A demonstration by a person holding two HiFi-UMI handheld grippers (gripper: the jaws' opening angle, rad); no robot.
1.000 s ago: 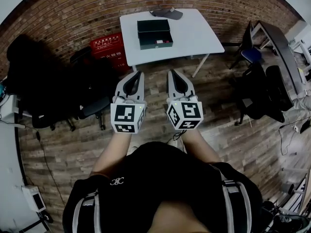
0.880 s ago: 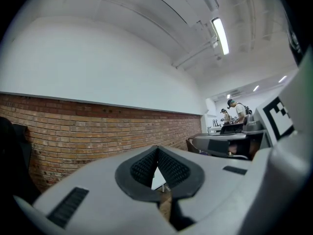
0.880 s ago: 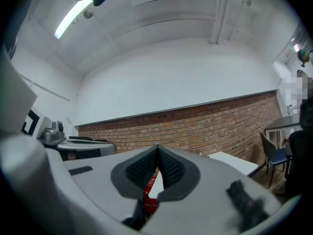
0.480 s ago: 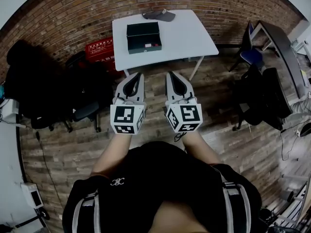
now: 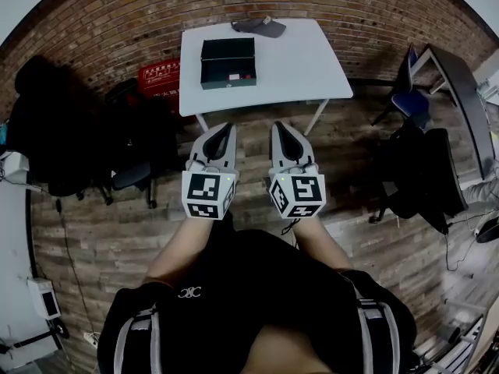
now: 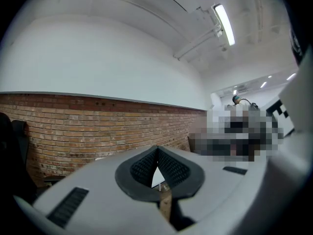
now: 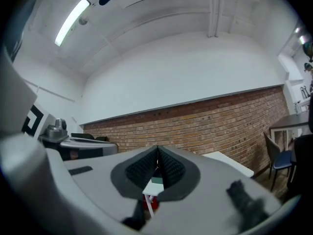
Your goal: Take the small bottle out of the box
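A dark green open box (image 5: 228, 62) lies on the white table (image 5: 296, 61) by the brick wall, with something small and red-white inside near its front edge; no small bottle can be made out. My left gripper (image 5: 225, 131) and right gripper (image 5: 279, 130) hang side by side over the wooden floor, short of the table's front edge. Both are shut with nothing between the jaws. In the left gripper view the jaw tips (image 6: 157, 152) meet against the brick wall; in the right gripper view the jaw tips (image 7: 157, 152) meet too, with a sliver of table and box (image 7: 156, 181) showing through.
A grey cap-like object (image 5: 260, 26) lies at the table's far edge. A red crate (image 5: 158, 76) stands left of the table beside dark office chairs (image 5: 129, 150). More chairs and a desk (image 5: 448, 92) stand to the right. A person's dark-clad body fills the lower head view.
The table and box have shifted left and slightly up in the head view as the person stepped closer. Both grippers stayed shut and side by side.
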